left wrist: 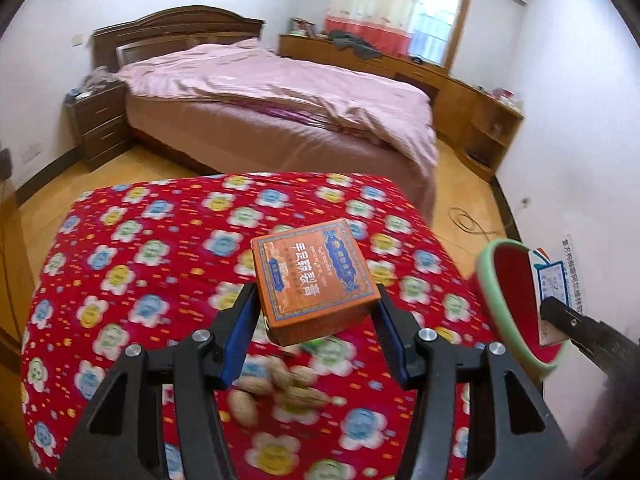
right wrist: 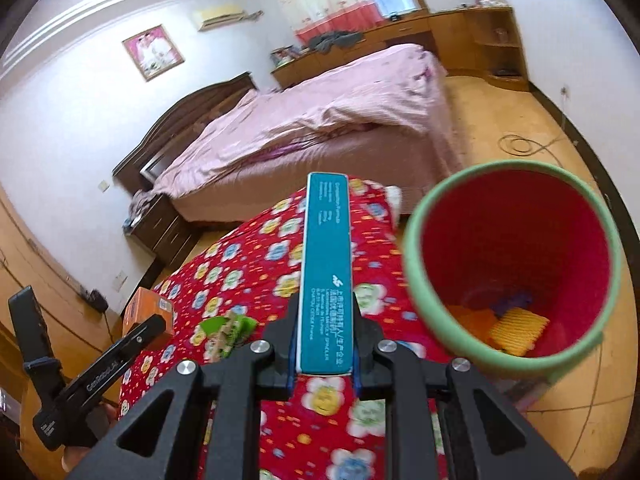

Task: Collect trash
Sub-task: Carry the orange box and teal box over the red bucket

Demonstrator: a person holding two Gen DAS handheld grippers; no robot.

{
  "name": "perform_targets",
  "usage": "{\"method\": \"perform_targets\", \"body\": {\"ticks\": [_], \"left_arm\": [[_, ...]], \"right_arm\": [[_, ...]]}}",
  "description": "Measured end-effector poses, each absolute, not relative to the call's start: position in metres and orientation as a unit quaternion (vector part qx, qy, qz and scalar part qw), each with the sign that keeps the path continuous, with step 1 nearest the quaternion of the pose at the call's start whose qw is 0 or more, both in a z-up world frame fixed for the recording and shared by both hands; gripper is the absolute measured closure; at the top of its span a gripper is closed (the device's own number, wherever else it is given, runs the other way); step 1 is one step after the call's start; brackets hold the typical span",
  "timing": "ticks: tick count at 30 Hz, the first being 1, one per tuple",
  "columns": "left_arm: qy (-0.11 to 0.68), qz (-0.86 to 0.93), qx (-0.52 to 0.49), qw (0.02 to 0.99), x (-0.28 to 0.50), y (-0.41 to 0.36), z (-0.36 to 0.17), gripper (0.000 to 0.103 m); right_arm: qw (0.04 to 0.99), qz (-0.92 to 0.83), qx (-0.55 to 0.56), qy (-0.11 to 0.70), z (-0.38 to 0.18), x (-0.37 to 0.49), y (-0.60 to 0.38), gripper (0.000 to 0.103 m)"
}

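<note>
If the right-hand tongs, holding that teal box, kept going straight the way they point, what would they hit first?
Probably the red flowered cloth below the teal box held by the right tongs. The bin sits to the right. Depth is unclear.

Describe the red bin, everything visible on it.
The bin is a round bucket, red inside, with a thick pale green rim; it looks like plastic. It stands open, with no lid, on the wooden floor just past the right edge of the red flowered cloth. At its bottom lie some yellow and orange ridged pieces and something purple. In the left wrist view only its rim and inner wall show. Neither gripper touches it.
</note>
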State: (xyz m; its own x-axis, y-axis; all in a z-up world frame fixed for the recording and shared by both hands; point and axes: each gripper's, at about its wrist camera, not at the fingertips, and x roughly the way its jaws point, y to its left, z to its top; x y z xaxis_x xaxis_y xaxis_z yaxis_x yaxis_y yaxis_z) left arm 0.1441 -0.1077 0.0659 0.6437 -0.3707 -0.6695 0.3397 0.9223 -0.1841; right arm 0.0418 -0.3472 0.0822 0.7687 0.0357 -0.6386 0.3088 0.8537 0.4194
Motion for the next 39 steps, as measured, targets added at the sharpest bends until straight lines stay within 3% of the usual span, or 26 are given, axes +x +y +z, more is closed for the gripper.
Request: {"method": "perform_targets", "body": {"ticks": [17, 39], "left_arm": [[0.383, -0.294, 0.050, 0.874, 0.107, -0.233, 0.062, 0.046], [0.397, -0.358, 0.105, 0.839, 0.108, -0.347, 0.028, 0.046]], "right_arm": [[0.893, -0.169, 0.295, 0.296, 0.061, -0.033, -0.440, 0.081], [0.865, -0.206, 0.330, 0.316, 0.019, -0.037, -0.507, 0.079]]}}
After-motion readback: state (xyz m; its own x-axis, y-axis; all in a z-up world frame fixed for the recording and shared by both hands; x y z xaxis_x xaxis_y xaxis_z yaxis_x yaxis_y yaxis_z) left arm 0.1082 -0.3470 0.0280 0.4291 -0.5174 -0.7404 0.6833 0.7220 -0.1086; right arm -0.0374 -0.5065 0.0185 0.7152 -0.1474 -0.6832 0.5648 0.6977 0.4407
